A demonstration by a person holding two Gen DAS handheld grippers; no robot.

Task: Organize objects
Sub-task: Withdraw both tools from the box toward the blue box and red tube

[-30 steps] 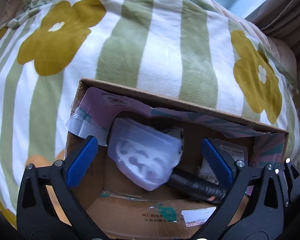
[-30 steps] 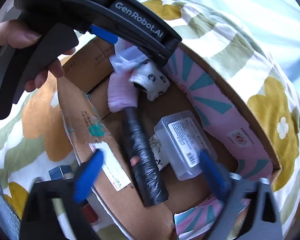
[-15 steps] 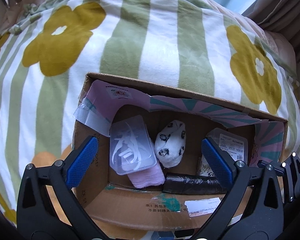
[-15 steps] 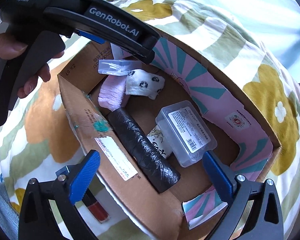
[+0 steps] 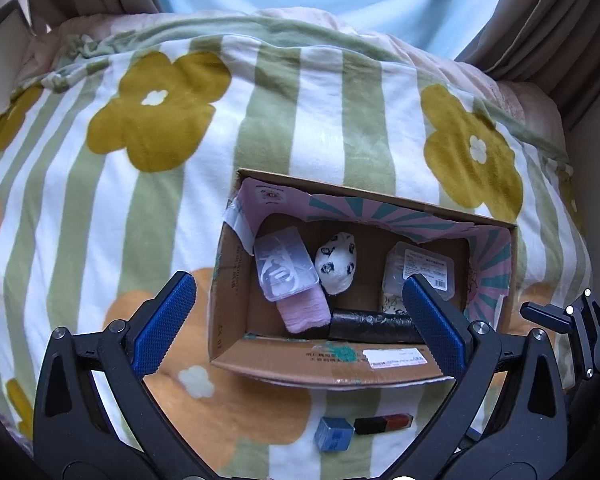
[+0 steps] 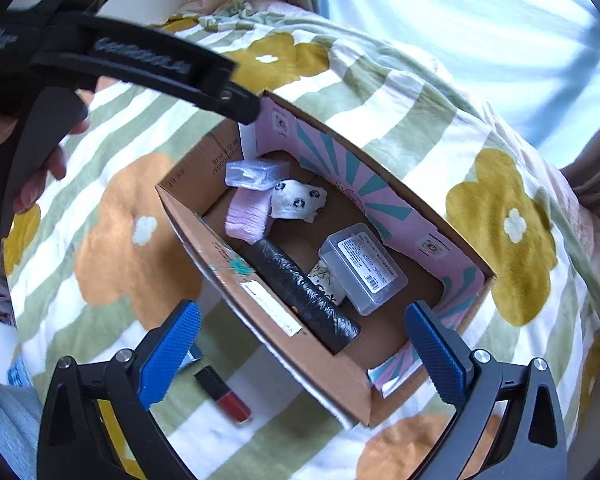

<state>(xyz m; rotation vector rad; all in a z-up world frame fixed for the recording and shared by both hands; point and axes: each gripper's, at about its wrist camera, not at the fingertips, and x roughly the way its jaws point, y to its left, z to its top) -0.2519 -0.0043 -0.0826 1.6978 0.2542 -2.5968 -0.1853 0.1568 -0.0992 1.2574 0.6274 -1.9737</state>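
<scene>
An open brown cardboard box with a pink-and-teal printed lining [image 5: 328, 364] is set on a soft blanket striped green and white with mustard and orange flowers [image 5: 160, 200]; it serves as the collecting place, so what belongs to the task is mostly gathered inside it. A small clear plastic case holding white pieces [image 5: 285, 266] is propped on a pale pink folded cloth [image 5: 305, 312] at the box's left end — tilted, judging by the right wrist view. Beside it lies a white bundle with black prints [image 5: 337, 263], and along the near wall a black wrapped roll [image 5: 374, 326] is laid lengthwise, probably because that is how it fits. A second clear lidded box with a barcode label [image 6: 365, 268] rests partly on a printed white item toward the right end.

Two things are left outside, on the blanket just before the box's near wall: a small blue cube-shaped object [image 5: 334, 434] and a dark tube with a red end [image 5: 384, 424] — these seem to be the next to be gathered.

The left gripper [image 5: 300, 316] is held above the box with its blue-padded jaws wide apart and nothing between them. The right gripper [image 6: 304, 350] is likewise spread and empty, poised over the near corner, close to the red-ended tube.
</scene>
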